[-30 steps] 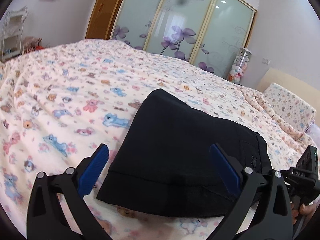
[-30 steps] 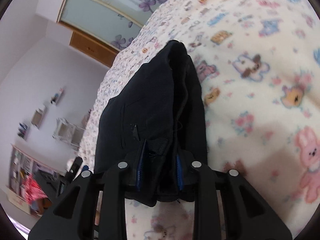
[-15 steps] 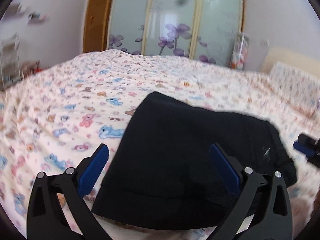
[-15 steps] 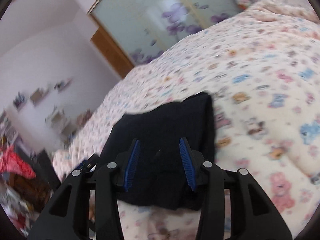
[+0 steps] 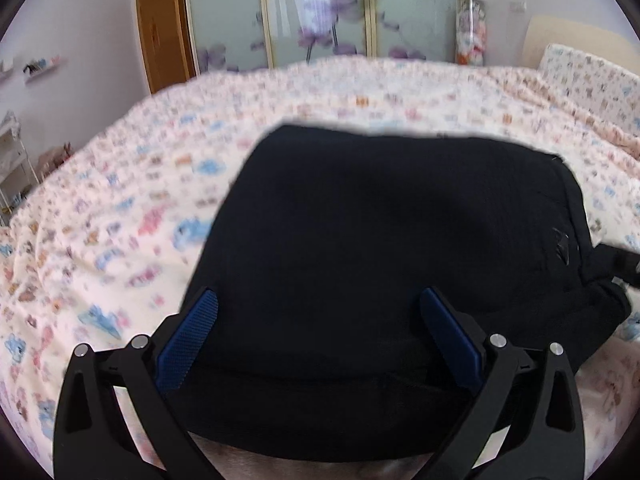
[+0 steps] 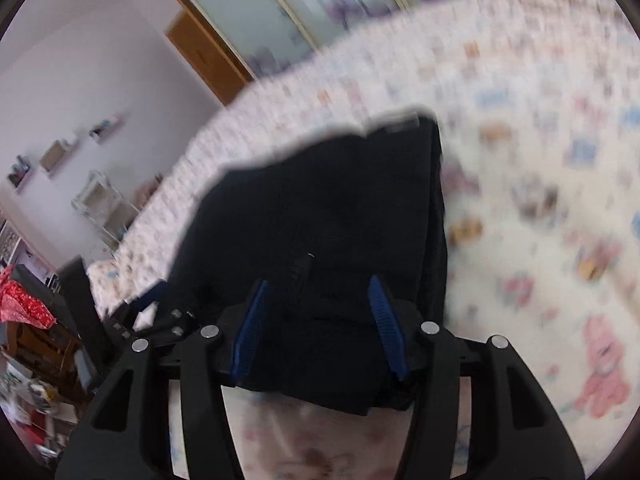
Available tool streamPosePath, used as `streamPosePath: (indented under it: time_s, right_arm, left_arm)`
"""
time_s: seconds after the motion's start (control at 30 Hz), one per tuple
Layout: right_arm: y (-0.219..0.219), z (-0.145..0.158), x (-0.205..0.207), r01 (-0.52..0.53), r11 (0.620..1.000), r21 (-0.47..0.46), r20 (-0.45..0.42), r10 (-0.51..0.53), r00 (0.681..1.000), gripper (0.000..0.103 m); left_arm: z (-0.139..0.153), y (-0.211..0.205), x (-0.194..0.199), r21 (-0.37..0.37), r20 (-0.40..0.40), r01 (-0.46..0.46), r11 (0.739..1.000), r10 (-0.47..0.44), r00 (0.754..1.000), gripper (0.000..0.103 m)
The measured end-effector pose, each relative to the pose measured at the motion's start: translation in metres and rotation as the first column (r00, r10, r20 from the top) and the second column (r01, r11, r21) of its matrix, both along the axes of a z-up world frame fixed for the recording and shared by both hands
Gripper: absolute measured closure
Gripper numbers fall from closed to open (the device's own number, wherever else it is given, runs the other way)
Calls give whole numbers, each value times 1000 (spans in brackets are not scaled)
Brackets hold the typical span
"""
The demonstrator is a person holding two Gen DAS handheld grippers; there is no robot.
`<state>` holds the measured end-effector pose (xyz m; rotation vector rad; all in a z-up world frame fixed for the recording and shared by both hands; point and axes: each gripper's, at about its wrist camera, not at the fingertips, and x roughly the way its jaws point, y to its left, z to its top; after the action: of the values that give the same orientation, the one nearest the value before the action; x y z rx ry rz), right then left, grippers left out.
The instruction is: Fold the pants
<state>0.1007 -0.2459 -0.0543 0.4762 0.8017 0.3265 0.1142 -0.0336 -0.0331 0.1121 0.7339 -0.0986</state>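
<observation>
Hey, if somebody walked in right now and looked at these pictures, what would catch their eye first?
The folded black pants, a dark block in the middle of the pale bedspread with its cartoon animal print. Next, the blue-padded left gripper standing wide open over the pants' near edge, and the right gripper, its jaws opening above the pants. Behind the bed, frosted wardrobe doors with purple flowers.

Pants [image 5: 380, 248] matt black knit cloth; bedspread [image 5: 120, 208] soft printed fleece; wardrobe doors [image 5: 320, 12] frosted glass.
</observation>
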Motion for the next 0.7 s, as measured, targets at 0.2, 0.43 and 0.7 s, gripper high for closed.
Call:
streamPosePath:
  time_s: [0.2, 0.43, 0.7]
  right_arm:
    - [-10, -3, 1, 2, 996, 93, -5, -2, 1000, 49]
    - [-51, 28, -11, 118, 974, 194, 98, -139, 985, 24]
    - [-66, -8, 25, 144, 960, 239, -103, -122, 987, 24]
  left_arm:
    - [-3, 1, -1, -4, -4, -1, 1000, 1, 1000, 2]
    - [-4, 1, 0, -9, -9, -4, 1000, 4, 1000, 2]
    - [-4, 1, -1, -8, -9, -4, 1000, 4, 1000, 2]
